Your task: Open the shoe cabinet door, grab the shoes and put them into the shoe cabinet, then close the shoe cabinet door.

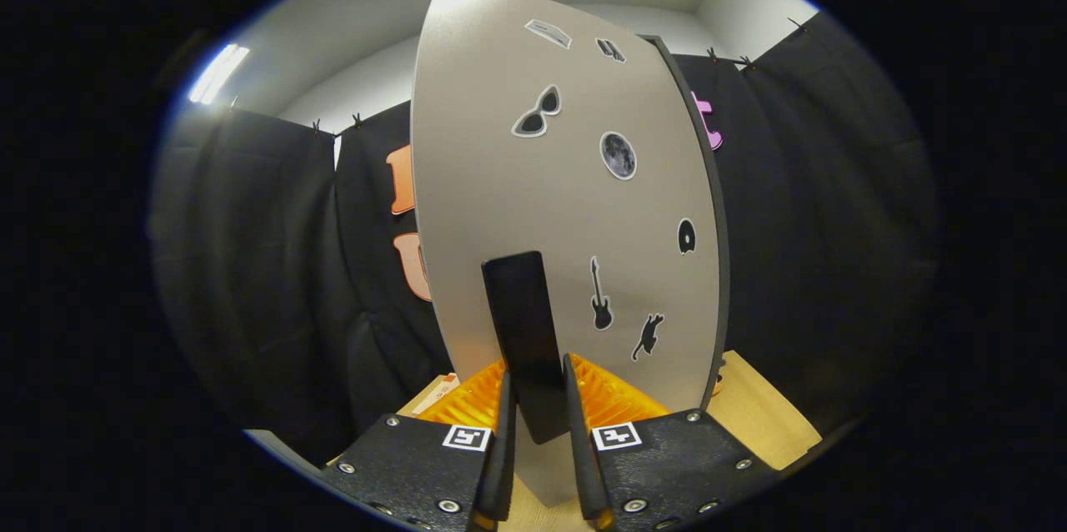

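Against the black cloth of the booth, the shoe cabinet door (533, 207) fills the space ahead of the gripper, a pale grey panel seen nearly face-on and dotted with small stickers: a pair of sunglasses (538, 112) high up, a moon disc (618, 155) below it, a guitar (600, 295) and a cat (648, 337) lower down toward the right. Left of the panel there is only hanging cloth; to its right a dark edge of the door (715, 265) runs down, and beyond that a strip of light wooden surface (763, 419) shows at the foot. A dark, flat handle (527, 332) stands out from the lower middle of the door, presumably so that it can be pinched from both sides and pulled. The gripper (538, 399) sits exactly there: its two fingers are drawn in narrow, one on each side of the handle, and both appear to press on it, so I judge the handle clamped. Whether the door is being opened or closed cannot be told from this view, and the cabinet's inside is hidden behind the panel. The grip looks square and centred, which should keep the handle from twisting out during the swing.
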{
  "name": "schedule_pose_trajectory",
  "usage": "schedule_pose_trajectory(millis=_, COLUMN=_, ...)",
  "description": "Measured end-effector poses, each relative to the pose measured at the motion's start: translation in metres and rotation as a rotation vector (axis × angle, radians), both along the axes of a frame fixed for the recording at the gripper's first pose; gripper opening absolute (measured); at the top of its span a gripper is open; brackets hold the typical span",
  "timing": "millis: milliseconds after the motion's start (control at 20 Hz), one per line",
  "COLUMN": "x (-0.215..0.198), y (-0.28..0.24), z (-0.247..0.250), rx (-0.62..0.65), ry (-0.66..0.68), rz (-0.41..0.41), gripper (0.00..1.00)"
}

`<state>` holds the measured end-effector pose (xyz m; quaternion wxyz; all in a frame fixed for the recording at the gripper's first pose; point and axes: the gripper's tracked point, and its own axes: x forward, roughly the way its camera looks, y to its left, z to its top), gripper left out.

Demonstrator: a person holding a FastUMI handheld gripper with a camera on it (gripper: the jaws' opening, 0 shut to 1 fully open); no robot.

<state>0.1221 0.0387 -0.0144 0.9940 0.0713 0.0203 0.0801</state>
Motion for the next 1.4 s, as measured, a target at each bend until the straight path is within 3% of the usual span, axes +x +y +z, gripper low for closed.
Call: schedule_pose_trajectory(millis=1400, x=-0.045, y=-0.116, z=-0.012, rx=0.028, ry=0.004, rz=-0.084, gripper=0.30)
